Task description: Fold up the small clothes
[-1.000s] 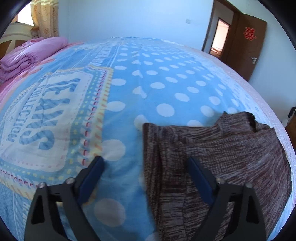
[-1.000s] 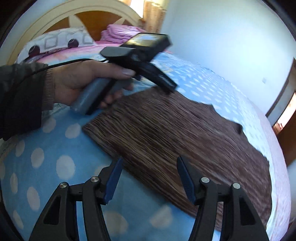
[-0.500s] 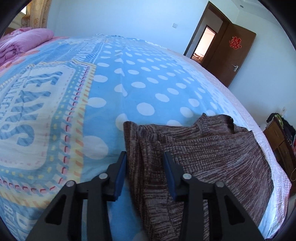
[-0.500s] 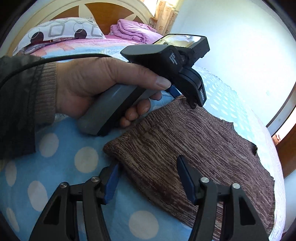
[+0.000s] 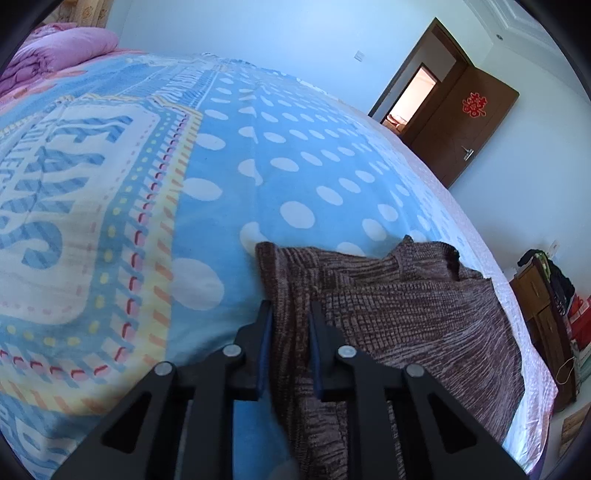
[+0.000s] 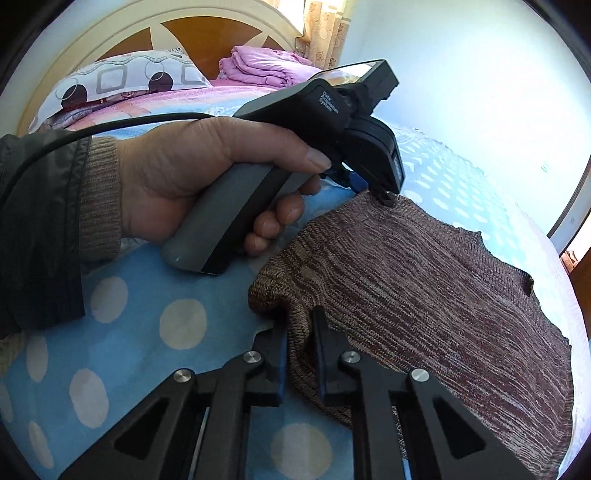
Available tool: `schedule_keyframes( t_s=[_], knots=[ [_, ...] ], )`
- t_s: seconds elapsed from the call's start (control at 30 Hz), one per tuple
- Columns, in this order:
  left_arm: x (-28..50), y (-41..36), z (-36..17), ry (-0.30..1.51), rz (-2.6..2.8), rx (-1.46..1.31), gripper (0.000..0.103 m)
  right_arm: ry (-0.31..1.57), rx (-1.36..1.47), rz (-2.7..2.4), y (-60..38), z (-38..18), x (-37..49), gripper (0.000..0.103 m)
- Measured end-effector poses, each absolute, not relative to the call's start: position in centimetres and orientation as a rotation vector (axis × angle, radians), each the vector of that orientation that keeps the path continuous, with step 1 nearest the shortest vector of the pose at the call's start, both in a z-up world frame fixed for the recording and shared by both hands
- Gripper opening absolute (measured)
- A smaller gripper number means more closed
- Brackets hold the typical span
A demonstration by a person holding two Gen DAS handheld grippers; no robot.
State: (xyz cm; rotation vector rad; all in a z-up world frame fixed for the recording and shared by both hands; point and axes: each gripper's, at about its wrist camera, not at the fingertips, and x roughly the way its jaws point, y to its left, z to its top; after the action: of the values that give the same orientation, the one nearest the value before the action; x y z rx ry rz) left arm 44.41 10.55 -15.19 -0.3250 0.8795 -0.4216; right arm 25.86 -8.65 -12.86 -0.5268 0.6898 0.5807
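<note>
A brown knitted garment (image 5: 399, 317) lies spread on the blue dotted bed cover (image 5: 280, 177). My left gripper (image 5: 290, 325) is shut on the garment's left edge near a corner, with fabric bunched between the blue pads. In the right wrist view the garment (image 6: 424, 280) stretches away to the right. My right gripper (image 6: 300, 332) is shut on its near corner, which is lifted into a fold. The left gripper (image 6: 384, 192) also shows there, held by a hand (image 6: 207, 173) at the garment's far corner.
The bed cover (image 6: 140, 332) has a printed panel with letters (image 5: 55, 177) to the left. A folded pink quilt (image 6: 266, 70), a pillow (image 6: 122, 81) and the headboard (image 6: 177, 33) are at the bed's head. A brown door (image 5: 465, 125) and a cabinet (image 5: 546, 314) stand past the bed's right edge.
Both grippers have closed from wide open onto the garment's edge. The right gripper's corner has lifted and bunched. The left gripper has moved forward over the garment's left edge.
</note>
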Motion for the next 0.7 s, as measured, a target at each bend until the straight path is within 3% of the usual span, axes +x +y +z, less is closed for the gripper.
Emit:
schedule_keyframes(
  t_s=[0.23, 0.7],
  knots=[
    [44.5, 11.5, -15.0, 0.905, -0.414, -0.427, 0.012, 0.715, -0.391, 0.612, -10.5, -11.8, 26.5, 0.009],
    [42.2, 9.5, -10.5, 0.874, -0.415, -0.551, 0.012, 0.641, -0.083, 0.656, -19.5, -6.1, 26.2, 0.008]
  ],
)
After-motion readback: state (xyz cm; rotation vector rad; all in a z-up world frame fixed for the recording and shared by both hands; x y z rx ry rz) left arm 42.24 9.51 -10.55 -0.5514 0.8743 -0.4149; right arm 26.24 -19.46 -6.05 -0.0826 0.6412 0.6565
